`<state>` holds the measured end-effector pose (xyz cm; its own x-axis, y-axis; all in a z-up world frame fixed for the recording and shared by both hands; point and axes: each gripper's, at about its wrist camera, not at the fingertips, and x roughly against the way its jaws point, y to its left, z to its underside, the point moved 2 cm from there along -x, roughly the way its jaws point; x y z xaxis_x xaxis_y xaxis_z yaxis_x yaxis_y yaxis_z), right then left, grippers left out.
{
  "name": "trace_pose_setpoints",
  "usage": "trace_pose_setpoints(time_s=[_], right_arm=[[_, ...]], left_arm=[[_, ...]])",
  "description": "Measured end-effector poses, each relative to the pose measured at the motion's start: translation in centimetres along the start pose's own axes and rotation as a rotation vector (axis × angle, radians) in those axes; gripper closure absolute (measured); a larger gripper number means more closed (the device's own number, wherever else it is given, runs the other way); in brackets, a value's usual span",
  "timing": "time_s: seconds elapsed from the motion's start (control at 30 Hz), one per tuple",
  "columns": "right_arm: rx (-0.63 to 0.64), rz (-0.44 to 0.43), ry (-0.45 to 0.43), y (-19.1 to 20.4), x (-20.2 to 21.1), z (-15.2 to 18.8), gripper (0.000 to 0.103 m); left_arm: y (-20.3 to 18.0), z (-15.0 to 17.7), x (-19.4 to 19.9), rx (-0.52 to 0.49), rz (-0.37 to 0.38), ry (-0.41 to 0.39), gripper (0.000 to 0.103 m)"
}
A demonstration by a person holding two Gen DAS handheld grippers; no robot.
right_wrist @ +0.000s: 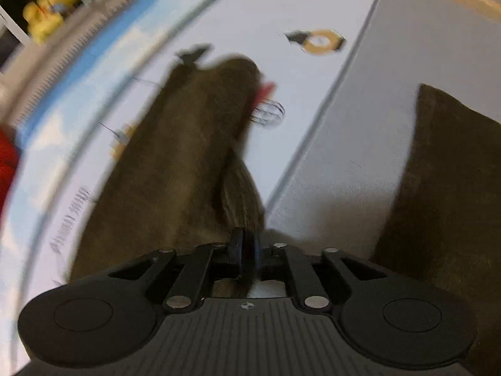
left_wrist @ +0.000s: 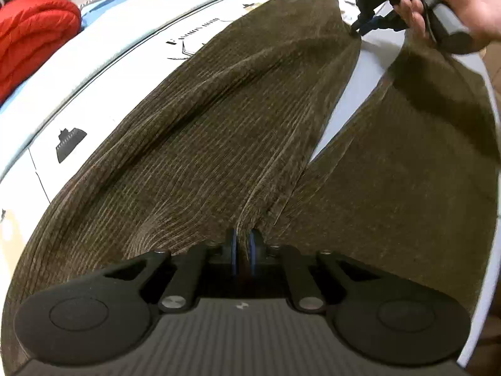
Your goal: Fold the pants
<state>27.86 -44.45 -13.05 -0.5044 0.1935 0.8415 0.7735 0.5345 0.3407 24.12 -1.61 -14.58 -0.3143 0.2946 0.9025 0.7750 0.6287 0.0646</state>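
Observation:
Dark olive corduroy pants [left_wrist: 219,119] lie spread on a white printed sheet [left_wrist: 103,72], their two legs running away from me with a gap of sheet between them. My left gripper [left_wrist: 243,244] is shut on the cloth near the crotch, where the ribs bunch between its blue pads. Far up at the right, a hand holds my right gripper [left_wrist: 360,28], pinching the inner edge of the left-hand leg. In the blurred right wrist view the right gripper [right_wrist: 247,244] is shut on a gathered fold of the pants [right_wrist: 175,163], and the other leg [right_wrist: 447,188] lies at the right.
A red quilted cover [left_wrist: 34,34] is piled at the far left of the bed. A light blue band [right_wrist: 103,50] runs along the sheet's far side. Yellow soft toys [right_wrist: 50,6] sit beyond the bed. The bed's right edge [left_wrist: 488,72] curves close to the right leg.

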Motion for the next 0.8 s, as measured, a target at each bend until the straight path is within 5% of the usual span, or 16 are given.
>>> trace_pose_setpoints(time_s=[0.1, 0.13, 0.23, 0.4, 0.53, 0.7, 0.8], right_arm=[[-0.031, -0.05, -0.069, -1.8, -0.2, -2.2, 0.077], [-0.074, -0.082, -0.067, -3.0, -0.9, -3.1, 0.071], [-0.159, -0.103, -0.047, -5.5, -3.2, -5.0, 0.069], [-0.07, -0.185, -0.054, -4.0, -5.4, -6.3, 0.06], [0.015, -0.184, -0.082, -2.2, -6.3, -6.6, 0.052], [0.127, -0.208, -0.113, 0.1, -6.1, -7.1, 0.052], [0.198, -0.168, -0.126, 1.3, -6.4, -6.5, 0.052]], left_arm=[[1.0, -0.1, 1.2, 0.067, 0.068, -0.036, 0.085], [1.5, -0.2, 1.7, 0.103, 0.088, -0.06, 0.075], [4.2, -0.7, 4.3, 0.266, 0.083, -0.183, 0.069], [10.8, 2.0, 7.2, 0.542, -0.217, -0.265, 0.065], [15.4, 6.1, 8.4, 0.673, -0.534, -0.182, 0.057], [19.2, 10.8, 9.3, 0.835, -0.628, -0.095, 0.057], [20.0, 11.7, 9.5, 0.84, -0.631, -0.084, 0.056]])
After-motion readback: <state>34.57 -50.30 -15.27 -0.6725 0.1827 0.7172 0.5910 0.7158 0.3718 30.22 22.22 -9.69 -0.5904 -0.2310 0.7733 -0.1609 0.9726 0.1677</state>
